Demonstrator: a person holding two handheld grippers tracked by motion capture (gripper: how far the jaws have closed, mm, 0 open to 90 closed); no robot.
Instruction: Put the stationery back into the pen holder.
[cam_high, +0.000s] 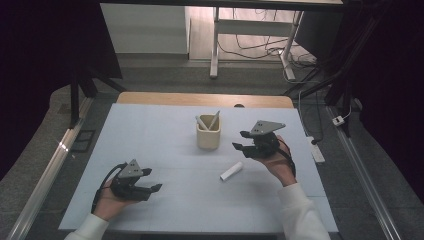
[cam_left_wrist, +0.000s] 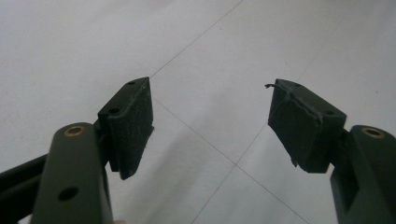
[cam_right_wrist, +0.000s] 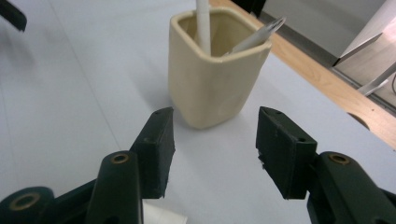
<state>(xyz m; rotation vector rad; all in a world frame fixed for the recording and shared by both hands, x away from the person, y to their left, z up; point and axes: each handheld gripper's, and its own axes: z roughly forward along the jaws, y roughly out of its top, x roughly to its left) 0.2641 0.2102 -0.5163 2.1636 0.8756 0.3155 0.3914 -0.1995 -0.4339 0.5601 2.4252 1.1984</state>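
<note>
Cream ceramic cup (cam_high: 208, 137), squarish with rounded corners, stands upright near the middle of the pale blue-grey table mat (cam_high: 150, 135), slightly toward the far edge, and holds two white sticks (cam_high: 207, 121) that lean apart against its rim; in the right gripper view the same cup (cam_right_wrist: 212, 79) sits just ahead of the jaws. Just beside it, to its right in the high view, hovers the right gripper (cam_high: 241, 140), carried by a hand in a white sleeve; its black pads (cam_right_wrist: 156, 149) stand well apart with only bare mat between them, and nothing is gripped. On the mat, nearer the person and below that gripper, lies a short white cylinder (cam_high: 231, 171) on its side, apart from the cup. Farther out, at the near left of the mat, the left gripper (cam_high: 156, 180) rests in the other hand, its fingers (cam_left_wrist: 133, 123) spread wide over empty mat. Beyond the mat a wooden table edge (cam_high: 200, 99) shows.
</note>
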